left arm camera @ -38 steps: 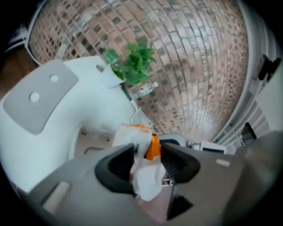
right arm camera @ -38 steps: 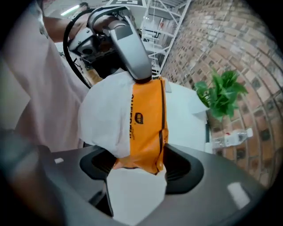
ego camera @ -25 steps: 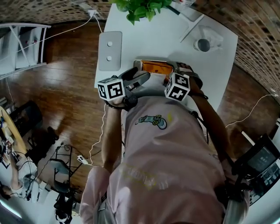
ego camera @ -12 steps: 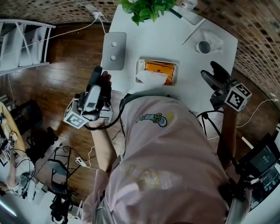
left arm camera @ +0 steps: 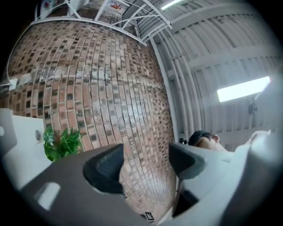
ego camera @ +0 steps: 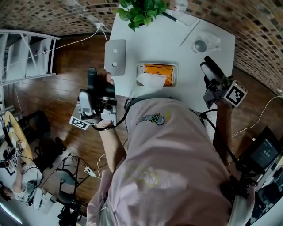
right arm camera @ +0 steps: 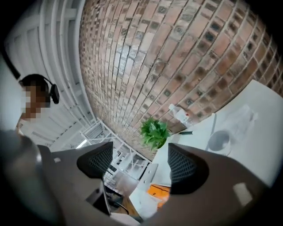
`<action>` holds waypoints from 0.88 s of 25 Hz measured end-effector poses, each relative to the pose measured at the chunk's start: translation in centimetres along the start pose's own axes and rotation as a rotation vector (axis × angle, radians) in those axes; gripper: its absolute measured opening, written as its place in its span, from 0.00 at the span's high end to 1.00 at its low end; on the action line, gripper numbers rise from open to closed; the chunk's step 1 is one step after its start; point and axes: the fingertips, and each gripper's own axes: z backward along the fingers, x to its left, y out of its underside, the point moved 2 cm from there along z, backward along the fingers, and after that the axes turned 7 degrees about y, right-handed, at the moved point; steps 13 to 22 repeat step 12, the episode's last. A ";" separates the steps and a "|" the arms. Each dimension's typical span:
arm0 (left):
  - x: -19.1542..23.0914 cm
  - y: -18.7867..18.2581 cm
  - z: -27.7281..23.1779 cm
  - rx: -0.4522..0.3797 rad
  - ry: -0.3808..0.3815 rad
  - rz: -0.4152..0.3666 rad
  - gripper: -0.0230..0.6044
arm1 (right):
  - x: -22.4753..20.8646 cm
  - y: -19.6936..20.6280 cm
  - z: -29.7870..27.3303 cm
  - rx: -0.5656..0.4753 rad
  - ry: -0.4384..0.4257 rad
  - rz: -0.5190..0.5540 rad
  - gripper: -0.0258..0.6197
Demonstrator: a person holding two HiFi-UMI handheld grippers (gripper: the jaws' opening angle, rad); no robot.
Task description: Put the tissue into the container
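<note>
The container (ego camera: pixel 174 76), a shallow white box with an orange inside, sits in the middle of the white table (ego camera: pixel 146 44). The white tissue (ego camera: pixel 148 79) lies in it and hangs over its near rim. My left gripper (ego camera: pixel 98 79) is off the table's left side, above the wood floor. Its jaws are closing with nothing between them. My right gripper (ego camera: pixel 206 66) is at the table's right edge, jaws also closing on nothing. The left gripper (left arm camera: pixel 143 163) points up at a brick wall. Past the right gripper (right arm camera: pixel 139 163) the container (right arm camera: pixel 157 192) shows small and far.
A grey flat device (ego camera: pixel 115 57) lies at the table's left. A green plant (ego camera: pixel 141 11) and a bottle (ego camera: pixel 179 5) stand at the back, a clear cup (ego camera: pixel 201 45) at the back right. A white rack (ego camera: pixel 26 53) stands on the floor to the left.
Both grippers have left the container, where they were side by side. The left one swung out over the floor, the right one out to the table's right edge. The tissue stays in the container.
</note>
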 end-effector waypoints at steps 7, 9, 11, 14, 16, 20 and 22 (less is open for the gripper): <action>1.2 2.7 -0.7 0.163 -0.083 -0.006 0.53 | 0.4 3.5 -1.3 0.070 0.018 -0.014 0.36; 3.3 6.3 0.2 0.357 -0.187 -0.069 0.56 | 0.1 4.1 -0.9 0.095 0.015 0.001 0.36; 5.9 10.5 1.7 0.594 -0.287 -0.136 0.56 | 0.2 4.4 -0.5 0.115 0.015 0.015 0.36; 7.2 12.6 2.4 0.716 -0.332 -0.166 0.56 | 0.3 4.6 -0.3 0.123 0.015 0.021 0.36; 7.2 12.6 2.4 0.716 -0.332 -0.166 0.56 | 0.3 4.6 -0.3 0.123 0.015 0.021 0.36; 7.2 12.6 2.4 0.716 -0.332 -0.166 0.56 | 0.3 4.6 -0.3 0.123 0.015 0.021 0.36; 7.2 12.6 2.4 0.716 -0.332 -0.166 0.56 | 0.3 4.6 -0.3 0.123 0.015 0.021 0.36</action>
